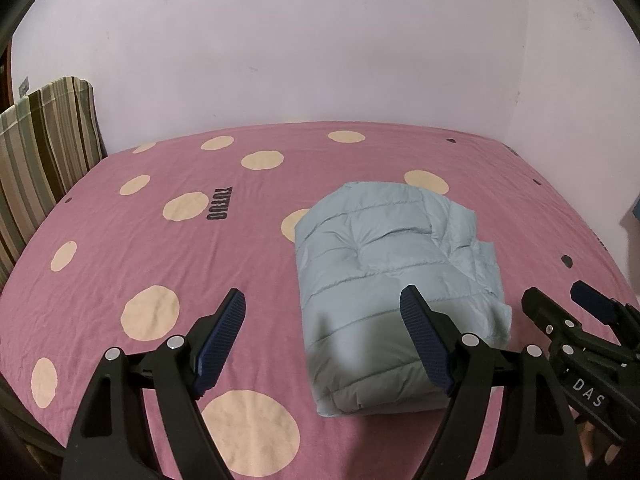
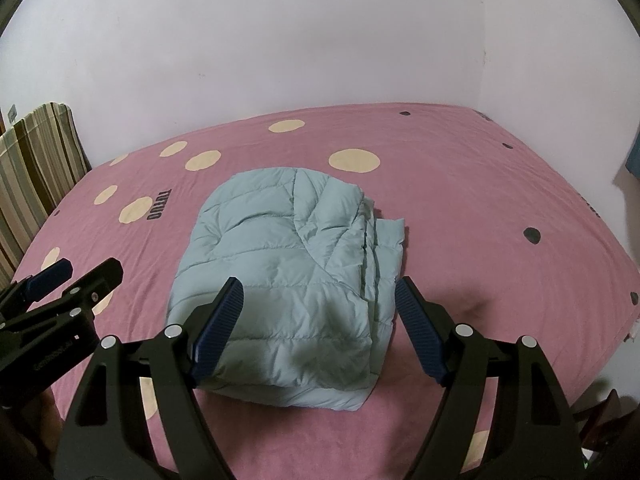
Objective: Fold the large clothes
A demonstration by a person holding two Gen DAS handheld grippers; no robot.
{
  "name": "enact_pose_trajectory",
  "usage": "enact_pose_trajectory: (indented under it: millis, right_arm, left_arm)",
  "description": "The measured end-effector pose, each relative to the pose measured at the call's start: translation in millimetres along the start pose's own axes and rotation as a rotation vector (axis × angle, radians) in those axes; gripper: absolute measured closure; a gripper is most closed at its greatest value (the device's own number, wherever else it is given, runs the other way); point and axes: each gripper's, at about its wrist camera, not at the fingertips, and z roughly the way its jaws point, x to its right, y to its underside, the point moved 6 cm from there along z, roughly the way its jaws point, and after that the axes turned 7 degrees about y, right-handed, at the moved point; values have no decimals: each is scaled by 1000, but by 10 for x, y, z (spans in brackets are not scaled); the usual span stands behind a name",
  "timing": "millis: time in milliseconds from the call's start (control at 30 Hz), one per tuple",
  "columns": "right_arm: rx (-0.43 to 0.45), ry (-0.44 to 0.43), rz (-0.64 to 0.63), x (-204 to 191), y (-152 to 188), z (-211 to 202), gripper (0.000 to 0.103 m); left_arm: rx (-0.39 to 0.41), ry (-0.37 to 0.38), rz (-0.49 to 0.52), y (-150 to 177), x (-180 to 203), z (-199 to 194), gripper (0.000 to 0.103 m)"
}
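Note:
A pale blue quilted puffer jacket point(image 1: 392, 280) lies folded into a compact bundle on the pink bed sheet point(image 1: 160, 248); it also shows in the right wrist view point(image 2: 296, 264). My left gripper point(image 1: 324, 300) is open and empty, held above the bundle's near left edge. My right gripper point(image 2: 320, 292) is open and empty, held above the near end of the bundle. Each gripper shows at the other view's edge: the right gripper point(image 1: 560, 300) and the left gripper point(image 2: 88, 272).
The pink sheet point(image 2: 480, 220) has cream dots and small dark dots. A striped cushion point(image 1: 48, 148) stands at the bed's far left against the white wall point(image 1: 320, 40). The bed meets walls at the back and right.

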Motion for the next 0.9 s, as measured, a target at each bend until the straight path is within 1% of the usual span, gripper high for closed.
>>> enact_pose_trajectory:
  millis: [900]
  right_arm:
    - [0,1,0,-25,17,-21,25]
  left_arm:
    - [1,-3,16,2,-5,-40,24]
